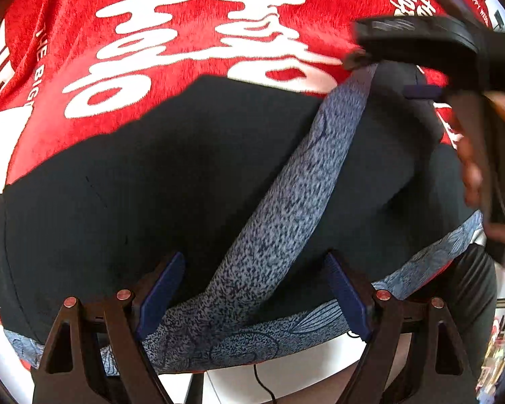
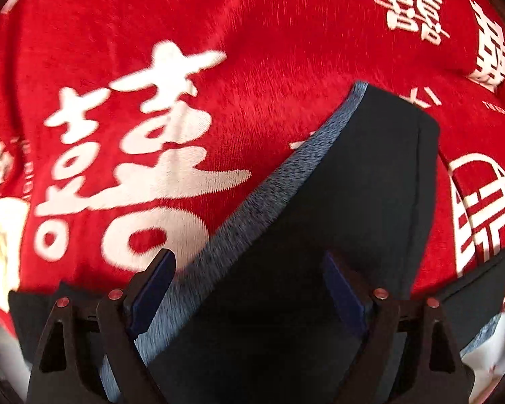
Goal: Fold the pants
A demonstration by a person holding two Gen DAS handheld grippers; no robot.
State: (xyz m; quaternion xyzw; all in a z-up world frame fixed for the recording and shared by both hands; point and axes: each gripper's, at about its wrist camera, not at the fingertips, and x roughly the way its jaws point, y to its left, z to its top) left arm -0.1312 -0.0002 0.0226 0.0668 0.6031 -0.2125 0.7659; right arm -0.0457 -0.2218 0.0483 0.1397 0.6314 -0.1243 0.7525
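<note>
Our left gripper (image 1: 252, 289) hovers wide open, holding nothing, over black pants (image 1: 151, 175) with a blue-grey patterned stripe (image 1: 286, 202), lying on a red cloth (image 1: 185, 0). Our right gripper (image 2: 249, 289), also wide and empty, hangs above the far end. We judge a fold just laid; next comes regripping an edge. The stripe runs from near left to far right.

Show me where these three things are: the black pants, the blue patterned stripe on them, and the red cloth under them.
black pants (image 1: 151, 185): left wrist view, on the broad black fabric.
blue patterned stripe (image 1: 286, 202): left wrist view, on the middle of the diagonal band.
red cloth (image 2: 269, 33): right wrist view, on bare red pile above the pants.
</note>
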